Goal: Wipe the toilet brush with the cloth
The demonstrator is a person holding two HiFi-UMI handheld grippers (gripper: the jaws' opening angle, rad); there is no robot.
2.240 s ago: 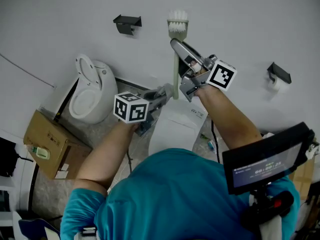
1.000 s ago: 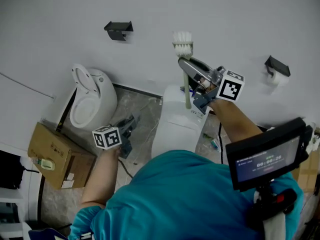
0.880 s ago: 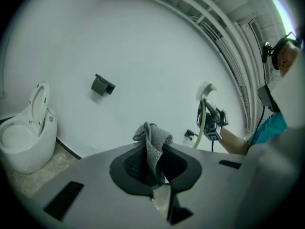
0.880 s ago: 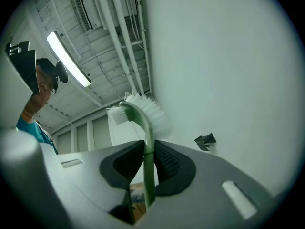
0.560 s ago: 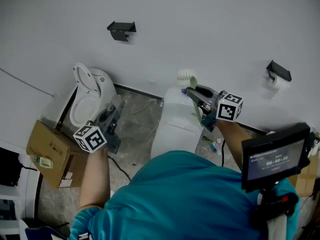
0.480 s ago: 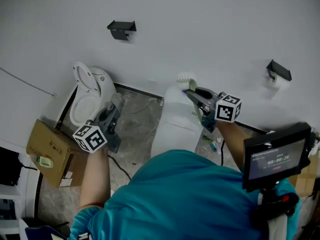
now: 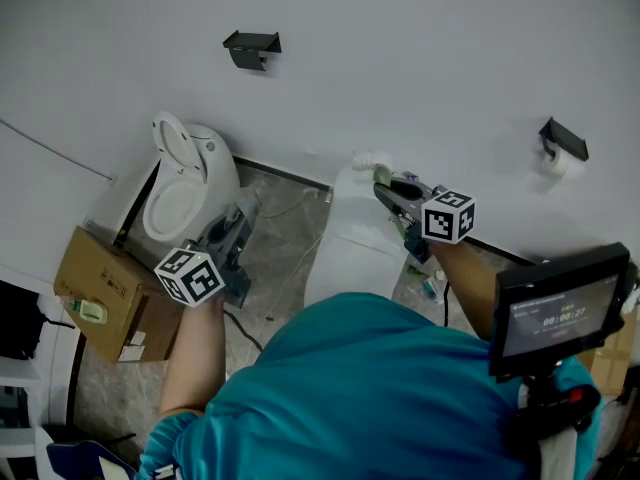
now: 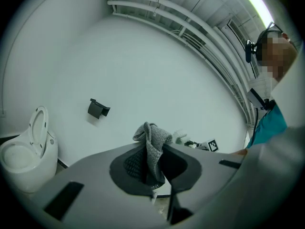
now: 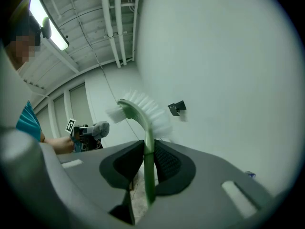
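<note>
Right hand-held gripper (image 9: 146,151) pinched the brush (image 9: 142,109) by its green handle, the shaft running on past the jaws and the white bristles out front near the wall. Left hand-held gripper (image 8: 153,168), clamped on the grey cloth (image 8: 151,140), stood well apart to the brush's left, beside the toilet (image 7: 215,173).

- Head view is dim, flat and grey, with soft shadows.
- Both gripper views bend at dark rounded edges; a ceiling strip light (image 9: 47,30) glares.
</note>
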